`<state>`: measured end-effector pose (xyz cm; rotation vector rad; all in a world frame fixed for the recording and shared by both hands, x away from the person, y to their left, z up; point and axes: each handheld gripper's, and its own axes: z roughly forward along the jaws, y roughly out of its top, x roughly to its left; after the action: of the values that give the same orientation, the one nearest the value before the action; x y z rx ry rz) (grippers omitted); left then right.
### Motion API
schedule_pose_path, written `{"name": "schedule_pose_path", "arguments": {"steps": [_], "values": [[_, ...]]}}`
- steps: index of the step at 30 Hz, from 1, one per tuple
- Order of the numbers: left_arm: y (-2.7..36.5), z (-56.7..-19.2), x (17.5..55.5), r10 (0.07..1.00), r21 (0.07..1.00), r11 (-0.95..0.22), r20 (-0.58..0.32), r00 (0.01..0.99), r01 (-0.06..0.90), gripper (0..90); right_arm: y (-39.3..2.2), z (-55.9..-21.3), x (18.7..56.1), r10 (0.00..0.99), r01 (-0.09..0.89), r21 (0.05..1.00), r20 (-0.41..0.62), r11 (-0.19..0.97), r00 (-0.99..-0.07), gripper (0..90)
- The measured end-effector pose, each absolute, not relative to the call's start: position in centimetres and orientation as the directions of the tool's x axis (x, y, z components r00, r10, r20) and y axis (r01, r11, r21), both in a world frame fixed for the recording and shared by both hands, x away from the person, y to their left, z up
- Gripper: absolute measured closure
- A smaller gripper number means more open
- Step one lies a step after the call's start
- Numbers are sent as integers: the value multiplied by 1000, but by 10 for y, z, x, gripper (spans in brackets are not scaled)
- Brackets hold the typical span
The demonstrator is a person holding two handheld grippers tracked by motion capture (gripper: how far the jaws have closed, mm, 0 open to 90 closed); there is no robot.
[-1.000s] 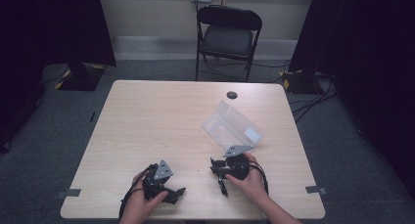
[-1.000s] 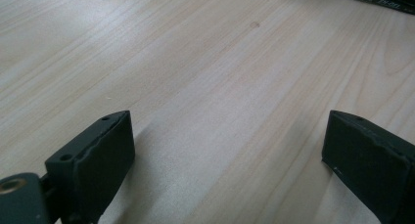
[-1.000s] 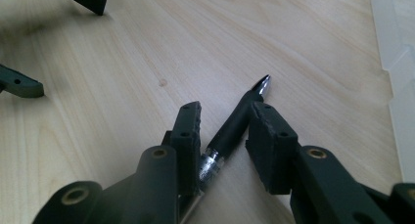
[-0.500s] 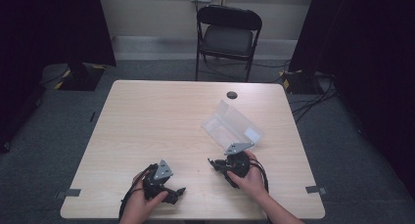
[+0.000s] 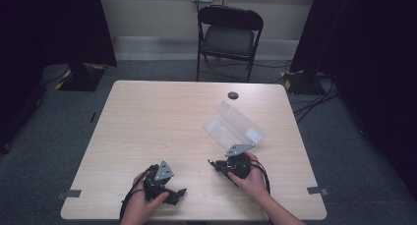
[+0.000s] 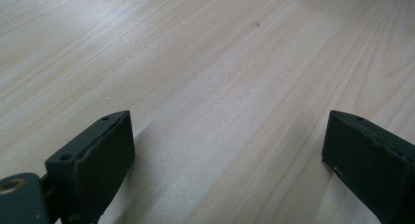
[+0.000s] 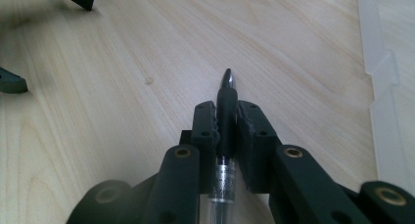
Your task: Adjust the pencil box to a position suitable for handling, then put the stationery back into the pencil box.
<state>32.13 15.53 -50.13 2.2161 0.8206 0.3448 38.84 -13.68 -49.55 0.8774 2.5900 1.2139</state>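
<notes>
Pen (image 7: pixel 226 111) clamped lengthwise in the right gripper (image 7: pixel 227 117), tip forward.
The clear box (image 5: pixel 235 127) is seen just beyond it; the left gripper (image 6: pixel 230 150) is held apart, empty.

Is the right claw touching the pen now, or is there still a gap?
Touching. In the right gripper view, the right claw has both jaws pressed against the pen, one on each side, with no gap visible.

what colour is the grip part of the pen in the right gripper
Black, with a silver tip; the barrel behind is clear. The pen shows best in the right gripper view.
</notes>
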Motion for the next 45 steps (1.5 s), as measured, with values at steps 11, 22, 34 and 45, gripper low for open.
{"name": "schedule_pose_path", "arguments": {"steps": [11, 22, 34, 45], "values": [[155, -501, 322, 649, 721, -526, -3, 761, 452, 49, -139, -496, 389, 586, 482, 743, 150, 465, -796, 807], [155, -502, 322, 647, 722, -525, -5, 762, 450, 40, -142, -495, 392, 581, 497, 734, 173, 462, -795, 810], [155, -502, 322, 648, 720, -527, -3, 762, 451, 40, -144, -492, 397, 576, 479, 741, 153, 471, -803, 808], [155, -502, 322, 647, 723, -525, -5, 762, 450, 40, -147, -495, 387, 599, 489, 734, 142, 470, -788, 754]]}}
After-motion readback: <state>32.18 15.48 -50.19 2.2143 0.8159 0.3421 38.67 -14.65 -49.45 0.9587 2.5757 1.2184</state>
